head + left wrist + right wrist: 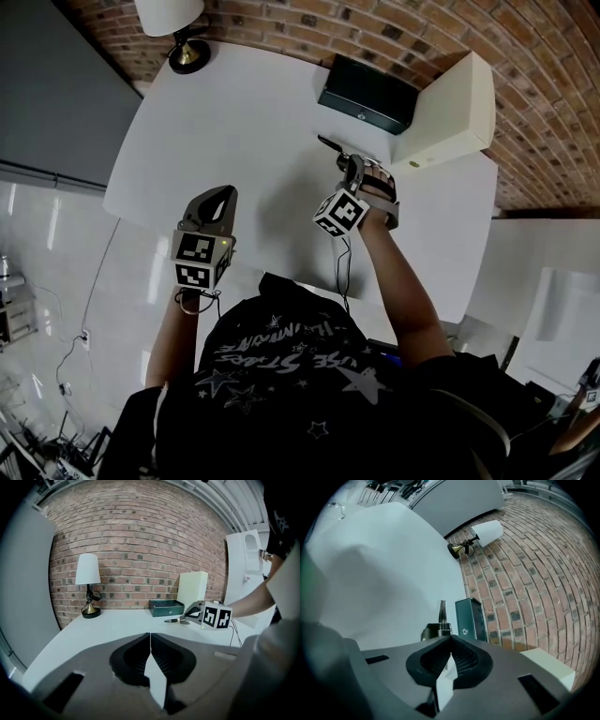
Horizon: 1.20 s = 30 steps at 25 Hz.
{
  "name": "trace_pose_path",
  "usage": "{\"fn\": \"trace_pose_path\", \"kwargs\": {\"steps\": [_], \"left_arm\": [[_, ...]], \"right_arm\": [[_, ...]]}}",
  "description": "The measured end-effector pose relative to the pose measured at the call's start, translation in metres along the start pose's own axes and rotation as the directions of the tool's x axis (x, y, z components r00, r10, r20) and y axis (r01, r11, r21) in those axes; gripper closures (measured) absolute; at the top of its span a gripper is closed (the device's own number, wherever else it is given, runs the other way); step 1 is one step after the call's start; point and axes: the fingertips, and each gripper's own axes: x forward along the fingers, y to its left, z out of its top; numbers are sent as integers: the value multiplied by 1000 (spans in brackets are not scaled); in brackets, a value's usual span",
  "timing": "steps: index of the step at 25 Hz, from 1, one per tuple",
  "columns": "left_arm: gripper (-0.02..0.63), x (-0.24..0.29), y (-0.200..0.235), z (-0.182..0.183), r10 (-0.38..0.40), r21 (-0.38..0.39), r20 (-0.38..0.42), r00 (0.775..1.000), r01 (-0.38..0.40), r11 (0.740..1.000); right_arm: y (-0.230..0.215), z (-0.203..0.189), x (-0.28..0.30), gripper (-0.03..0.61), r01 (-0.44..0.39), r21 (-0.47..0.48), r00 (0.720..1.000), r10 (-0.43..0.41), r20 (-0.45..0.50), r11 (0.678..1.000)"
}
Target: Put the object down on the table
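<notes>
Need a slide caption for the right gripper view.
Right claw shut on a slim metal-tipped tool over the white table, green box beyond.

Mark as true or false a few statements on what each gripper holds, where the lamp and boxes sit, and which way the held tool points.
1. The right gripper is shut on a dark tool with a metal tip. True.
2. The left gripper holds the lamp. False: its jaws are together with nothing between them, and the lamp stands on the table by the brick wall.
3. A green box sits at the table's far edge, with a cream box beside it. True.
4. The tool's tip points back toward the person. False: it points away, toward the far side of the table, where the green box is.
</notes>
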Motion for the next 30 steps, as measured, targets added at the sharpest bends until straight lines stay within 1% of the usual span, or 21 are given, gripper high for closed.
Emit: {"fn": "trace_pose_path", "kwargs": {"steps": [3,7,12,20,23,28,30], "left_arm": [[594,3,3,1,6,-4,-3,1000,-6,1000],[594,5,5,1,13,-9,-8,1000,-13,1000],[594,5,7,-4,19,-10,-19,1000,-19,1000],[594,-1,8,-5,25,-15,-12,1000,-25,1000],[594,-6,8,-5,28,-14,-6,1000,-28,1000],[594,-15,7,-9,30,-4,-1,1000,-30,1000],[594,-19,7,-10,33,-3,3,999,-33,999]], "right_arm": [[5,2,8,569,-10,-28,1000,9,-14,1000],[11,4,15,568,-32,-22,999,32,-24,999],[21,10,20,568,-50,-29,999,50,-12,998],[29,15,18,569,-83,21,997,83,2,996],[28,17,15,568,-81,39,997,81,7,996],[39,14,13,535,-126,53,992,126,7,991],[41,13,11,503,-138,67,990,138,8,988]]}}
